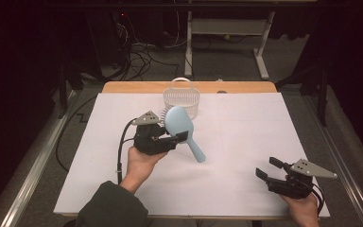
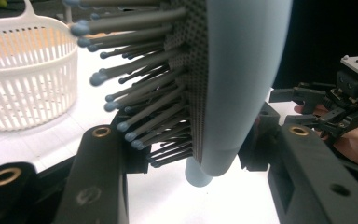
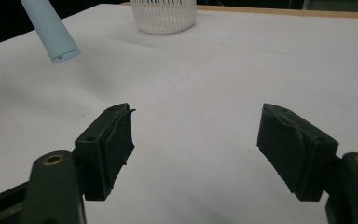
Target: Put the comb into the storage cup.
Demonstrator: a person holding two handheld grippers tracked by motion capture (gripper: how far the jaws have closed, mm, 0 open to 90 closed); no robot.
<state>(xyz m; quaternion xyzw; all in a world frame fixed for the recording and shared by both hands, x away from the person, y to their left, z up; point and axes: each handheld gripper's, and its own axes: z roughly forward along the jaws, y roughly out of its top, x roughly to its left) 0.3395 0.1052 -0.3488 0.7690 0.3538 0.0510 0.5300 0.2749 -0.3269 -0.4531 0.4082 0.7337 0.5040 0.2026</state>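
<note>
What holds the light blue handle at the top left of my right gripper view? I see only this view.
Observer: The left gripper holds it. It is a blue hairbrush, clamped just below its head.
Operator: Which way do the bristles point?
Observer: In the left gripper view they point toward the white basket. The smooth back of the brush faces the right gripper.
</note>
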